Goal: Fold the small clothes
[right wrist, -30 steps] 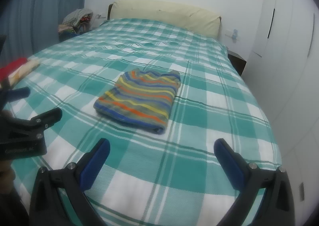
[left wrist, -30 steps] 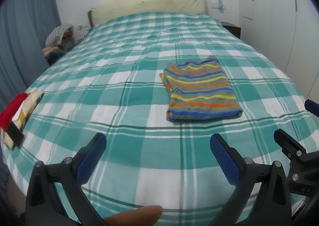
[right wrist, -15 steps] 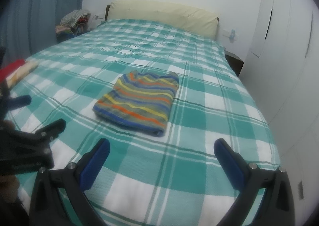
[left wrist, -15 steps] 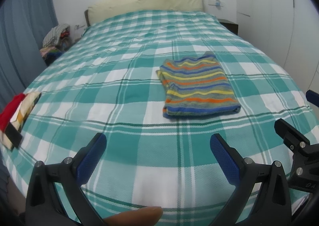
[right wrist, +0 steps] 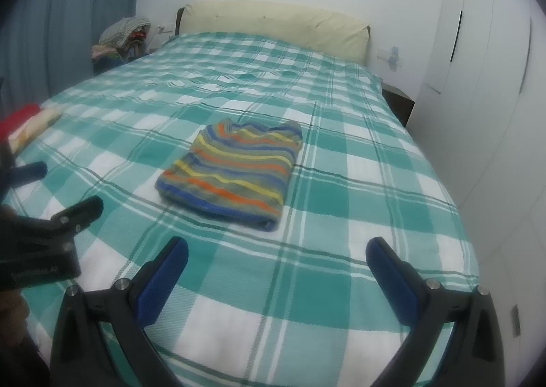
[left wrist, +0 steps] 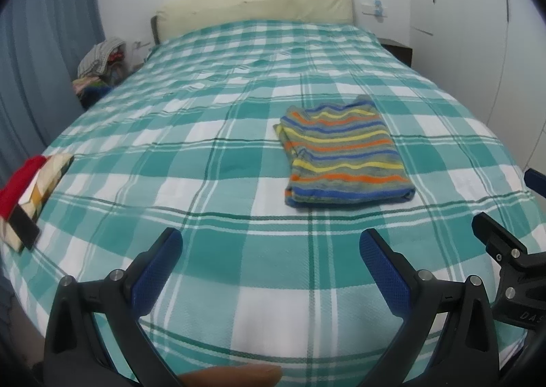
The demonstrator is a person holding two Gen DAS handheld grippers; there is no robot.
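Lying ahead on the bed point(left wrist: 239, 284), nearer the right gripper point(right wrist: 276, 267), the striped garment point(left wrist: 341, 158) is approached; both the right and the left gripper point(left wrist: 271, 257) are held wide apart, empty.

A bed point(left wrist: 239, 155) in green-and-white check carries a folded striped garment point(left wrist: 341, 155) ahead of the left claw point(left wrist: 271, 252), folded cloths point(left wrist: 25, 192) far left.
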